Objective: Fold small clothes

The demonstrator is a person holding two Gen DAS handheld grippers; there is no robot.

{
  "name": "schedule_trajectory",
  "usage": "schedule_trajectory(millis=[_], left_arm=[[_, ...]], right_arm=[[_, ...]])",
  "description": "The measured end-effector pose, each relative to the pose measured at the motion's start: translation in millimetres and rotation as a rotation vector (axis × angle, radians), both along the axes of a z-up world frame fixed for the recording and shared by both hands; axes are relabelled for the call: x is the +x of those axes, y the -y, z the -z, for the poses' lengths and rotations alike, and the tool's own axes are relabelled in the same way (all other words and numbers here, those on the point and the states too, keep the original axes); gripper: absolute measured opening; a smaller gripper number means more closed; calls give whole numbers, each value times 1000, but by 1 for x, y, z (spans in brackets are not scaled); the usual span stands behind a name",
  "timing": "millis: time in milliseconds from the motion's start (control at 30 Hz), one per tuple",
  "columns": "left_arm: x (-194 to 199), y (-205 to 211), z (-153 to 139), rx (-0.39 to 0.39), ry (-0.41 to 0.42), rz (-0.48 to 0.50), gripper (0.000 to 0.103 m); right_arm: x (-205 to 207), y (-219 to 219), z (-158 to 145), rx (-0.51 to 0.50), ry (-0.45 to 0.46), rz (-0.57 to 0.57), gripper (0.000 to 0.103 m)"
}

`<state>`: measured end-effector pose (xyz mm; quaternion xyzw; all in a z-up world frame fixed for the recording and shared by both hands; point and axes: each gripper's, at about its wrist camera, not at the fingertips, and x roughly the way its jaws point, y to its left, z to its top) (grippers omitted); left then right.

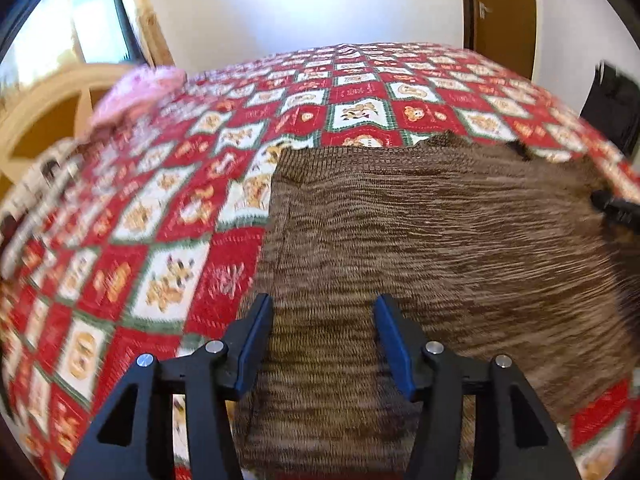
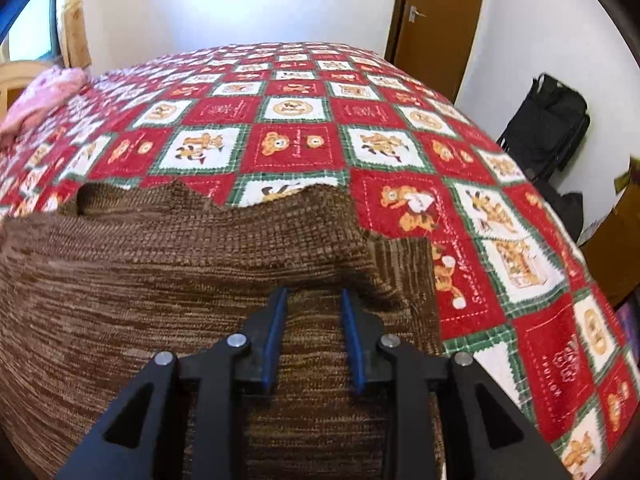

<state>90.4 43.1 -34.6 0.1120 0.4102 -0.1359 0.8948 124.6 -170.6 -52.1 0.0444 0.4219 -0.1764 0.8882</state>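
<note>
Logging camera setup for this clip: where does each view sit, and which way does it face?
Left wrist: on the left tool, facing across the brown knit on the quilt; its open fingers show.
Right wrist: on the right tool, over the knit's right part; open fingers show.
Shared: knit, quilt, pink cloth, door.

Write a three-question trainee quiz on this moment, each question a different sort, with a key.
1. True or false: the left tongs are clamped shut on the brown knit sweater.
2. Multiple choice: the sweater lies on A) a bare wooden floor B) a red, white and green patchwork bedspread C) a metal tray.
3. Fill in: at the bedspread's far left corner sits a ___ bundle of cloth.

Key: 1 false, both tongs, the right tongs too, stand open above the knit; 2 B; 3 pink.
</note>
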Motion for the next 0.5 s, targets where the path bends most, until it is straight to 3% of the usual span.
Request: schedule_trajectory(millis=[33,100,167,333,400,500], left_arm=[[-2,-7,-2,-31,-13,-1,55],[-9,-30,-7,-115,-27,-27,55],[-15,-53,-10,-199,-39,-66,55],[-35,-101,-4,-386,-26,-248,55],[-36,-103,3,-429,-67,-259,55],[-34,-95,5,-431,-85,-231,55]], right_arm=[[-4,0,-3,1,1,-1,34],[-22,6,-17,17,43,19,60],[-47,8,-36,44,127,5,72],[-72,-31,-65,119,194,-116,72],[-68,-52,-70,151,183,-187,72],[-60,-90,-77,153,154,-294,72]])
